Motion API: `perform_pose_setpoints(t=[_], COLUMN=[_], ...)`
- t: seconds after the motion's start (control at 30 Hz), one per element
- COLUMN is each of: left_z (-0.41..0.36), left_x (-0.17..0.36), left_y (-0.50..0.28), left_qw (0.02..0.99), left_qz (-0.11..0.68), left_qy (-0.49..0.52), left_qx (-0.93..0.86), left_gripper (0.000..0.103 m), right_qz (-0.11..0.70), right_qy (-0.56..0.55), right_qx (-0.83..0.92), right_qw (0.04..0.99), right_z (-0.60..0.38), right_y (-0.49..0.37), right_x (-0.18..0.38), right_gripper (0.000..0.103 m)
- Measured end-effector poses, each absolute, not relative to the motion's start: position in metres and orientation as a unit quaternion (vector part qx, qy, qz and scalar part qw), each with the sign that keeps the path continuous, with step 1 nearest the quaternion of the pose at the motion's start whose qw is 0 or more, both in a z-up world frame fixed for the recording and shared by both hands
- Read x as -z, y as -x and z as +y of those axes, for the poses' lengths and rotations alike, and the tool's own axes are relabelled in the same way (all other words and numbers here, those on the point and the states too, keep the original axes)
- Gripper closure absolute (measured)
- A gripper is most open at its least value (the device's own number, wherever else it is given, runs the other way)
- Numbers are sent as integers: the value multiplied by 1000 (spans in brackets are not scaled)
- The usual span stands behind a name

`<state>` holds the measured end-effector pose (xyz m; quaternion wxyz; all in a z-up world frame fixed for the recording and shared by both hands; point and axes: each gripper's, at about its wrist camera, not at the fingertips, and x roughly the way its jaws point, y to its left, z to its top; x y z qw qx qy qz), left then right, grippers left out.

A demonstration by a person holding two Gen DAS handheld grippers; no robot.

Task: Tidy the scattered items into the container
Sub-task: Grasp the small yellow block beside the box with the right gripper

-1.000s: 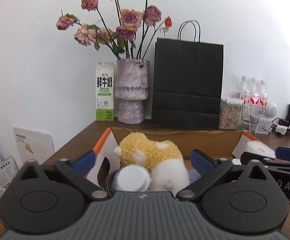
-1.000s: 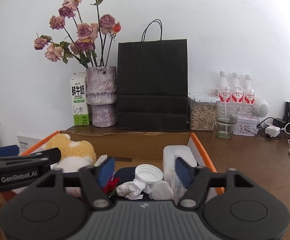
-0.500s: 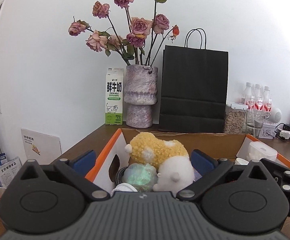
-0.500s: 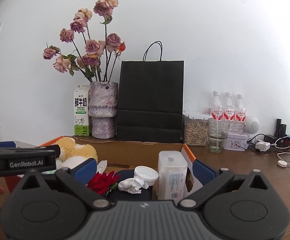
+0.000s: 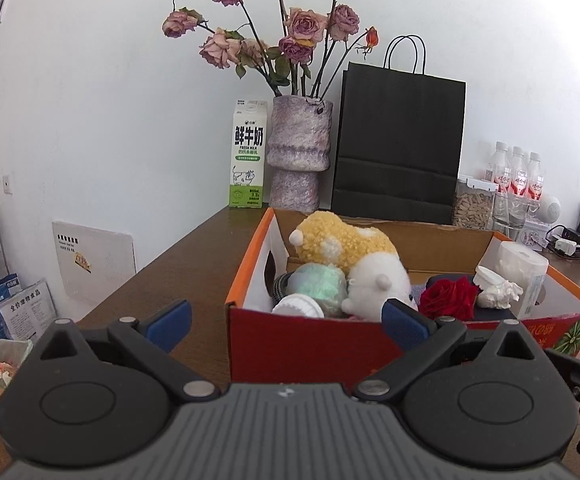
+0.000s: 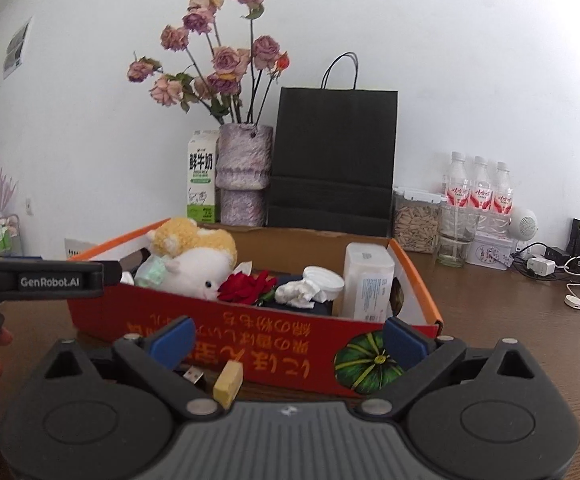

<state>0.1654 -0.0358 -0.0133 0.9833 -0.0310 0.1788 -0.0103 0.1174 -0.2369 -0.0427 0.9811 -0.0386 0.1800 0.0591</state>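
Note:
A red and orange cardboard box [image 5: 305, 344] [image 6: 274, 332] stands on the brown table. In it lie a yellow and white plush toy [image 5: 353, 256] [image 6: 194, 252], a pale green ball [image 5: 319, 284], a red rose [image 5: 449, 298] [image 6: 246, 286], crumpled tissue [image 6: 295, 294], a white lid [image 6: 323, 278] and a white tub [image 6: 367, 284]. My left gripper [image 5: 288, 320] is open and empty, pulled back in front of the box's left end. My right gripper [image 6: 288, 338] is open and empty before the box's front wall. A yellow eraser [image 6: 228, 380] and a USB stick [image 6: 193, 374] lie on the table near its left finger.
Behind the box stand a milk carton [image 5: 248, 160], a vase of dried roses [image 5: 297, 152], a black paper bag [image 5: 397, 148], a jar of seeds [image 6: 415, 220], water bottles [image 6: 477, 196] and chargers with cables [image 6: 561, 276]. The table's left edge [image 5: 142, 268] drops to papers below.
Both grippers have drawn back out of the box toward the near side. The box's red front wall, the eraser and the USB stick have come into view.

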Motion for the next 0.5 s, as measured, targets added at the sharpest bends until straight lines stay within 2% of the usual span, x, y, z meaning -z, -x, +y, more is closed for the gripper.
perform_pose_setpoints(t=[0.07,0.13,0.23,0.4,0.47,0.5], left_z=[-33,-33,-34,-32,-34,-34], left_x=[16,20,24,26,27,27], left_y=[-161,-157,-153,-152,-153,-153], left_qw=[981,978,975,972,972,971], left_qz=[194,205,221,231,234,235], left_qy=[23,12,0,0,-4,-6], left_qx=[18,22,30,38,37,38], left_gripper=[0,0,0,0,0,0], right_qz=[205,228,255,285,294,298], right_qy=[47,52,48,34,32,31], right_qx=[-62,-65,-64,-69,-73,-74], right_qw=[976,970,963,956,953,951], right_z=[-231,-227,-223,-219,-217,-215], right_y=[-121,-127,-137,-150,-153,-155], right_x=[47,52,56,60,61,63], right_gripper=[13,24,34,45,52,59])
